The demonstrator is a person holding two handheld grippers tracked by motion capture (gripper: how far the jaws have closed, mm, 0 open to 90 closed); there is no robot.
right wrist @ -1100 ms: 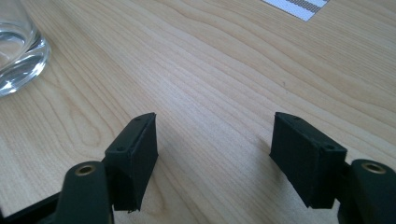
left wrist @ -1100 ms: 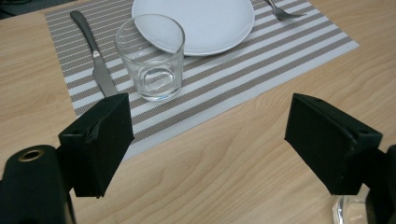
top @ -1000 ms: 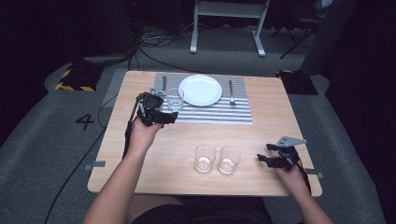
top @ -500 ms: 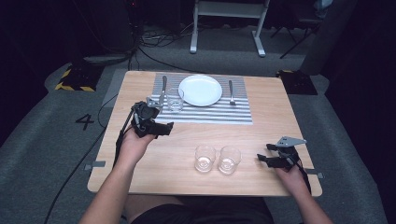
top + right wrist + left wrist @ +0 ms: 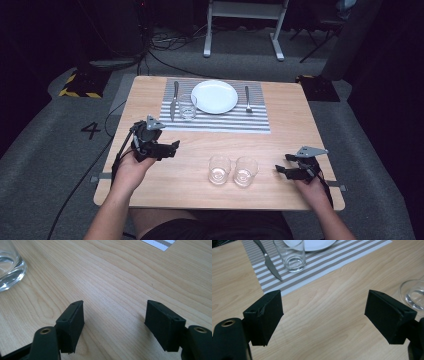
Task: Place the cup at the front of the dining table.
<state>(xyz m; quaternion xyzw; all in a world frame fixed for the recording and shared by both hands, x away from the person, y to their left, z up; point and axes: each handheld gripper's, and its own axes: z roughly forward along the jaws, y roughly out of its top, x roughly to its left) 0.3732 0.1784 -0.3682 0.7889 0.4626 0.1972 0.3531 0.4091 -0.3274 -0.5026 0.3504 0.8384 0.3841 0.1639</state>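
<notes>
While my left gripper (image 5: 172,146) hung over bare wood near the table's (image 5: 150,90) left edge, its jaws stood apart with nothing between them. In the left gripper view the wood showed through the gap, and a glass (image 5: 290,255) stood beyond on the striped mat (image 5: 332,258), just beside the knife (image 5: 268,262) and close to the plate (image 5: 312,243). From the high view that glass (image 5: 187,107) sat between knife (image 5: 174,100) and plate (image 5: 214,96), well apart from my left gripper. A fork (image 5: 247,97) lay on the plate's other side. Two more glasses stood side by side near the front edge, the left one (image 5: 219,169) and the right one (image 5: 245,171) almost touching. My right gripper (image 5: 281,164) rested low at the front right, just beside the right glass, jaws released and empty over wood.
</notes>
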